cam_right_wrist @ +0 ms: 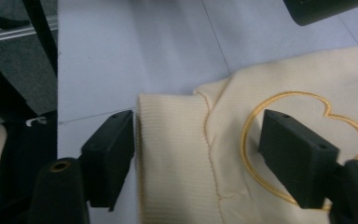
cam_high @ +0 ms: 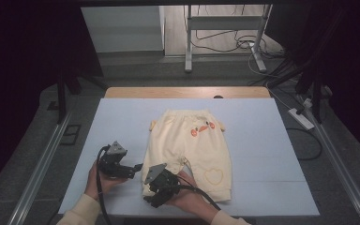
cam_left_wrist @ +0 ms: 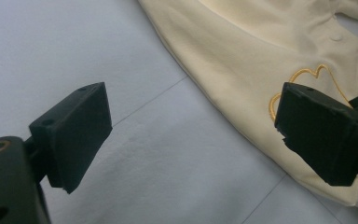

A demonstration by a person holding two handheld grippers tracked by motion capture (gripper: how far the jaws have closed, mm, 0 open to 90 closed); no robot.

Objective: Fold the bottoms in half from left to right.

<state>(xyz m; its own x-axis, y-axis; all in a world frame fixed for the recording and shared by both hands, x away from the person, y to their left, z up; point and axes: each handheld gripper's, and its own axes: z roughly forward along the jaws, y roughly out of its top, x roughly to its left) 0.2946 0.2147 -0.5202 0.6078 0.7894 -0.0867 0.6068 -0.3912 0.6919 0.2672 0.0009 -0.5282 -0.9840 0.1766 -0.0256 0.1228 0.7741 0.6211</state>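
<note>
I see small cream baby trousers (cam_high: 192,150) lying flat on the pale blue mat (cam_high: 262,154), waistband far, leg cuffs near, so the long axis runs far-to-near. There is a carrot print (cam_high: 201,128) by the waist and a heart outline (cam_high: 213,176) stitched on the right leg.

My right gripper (cam_high: 155,182) sits at the near end of the trousers, on the near-left leg cuff. In the right gripper view, the ribbed cuff (cam_right_wrist: 172,154) lies right between the jaws: the left jaw is just beside the cuff's outer edge and the right jaw is over an embroidered heart (cam_right_wrist: 307,140) on the cloth. Jaws are part open, straddling the cuff. I can't see the pads pressing the fabric yet, so I judge no grip made.

My left gripper (cam_high: 136,168) is just left of the trousers over bare mat, jaws wide with nothing between them. In the left gripper view, the trouser edge (cam_left_wrist: 242,93) lies off to the right of the jaws, running diagonally.

Key relation: the cuff is already inside the right jaws, hem edge running across the gap, so I judge the right hand is the one to pinch. The left one is close but off the cloth; it would need to shift right to reach the leg edge. Risk: the pinch catches only the top layer.
</note>
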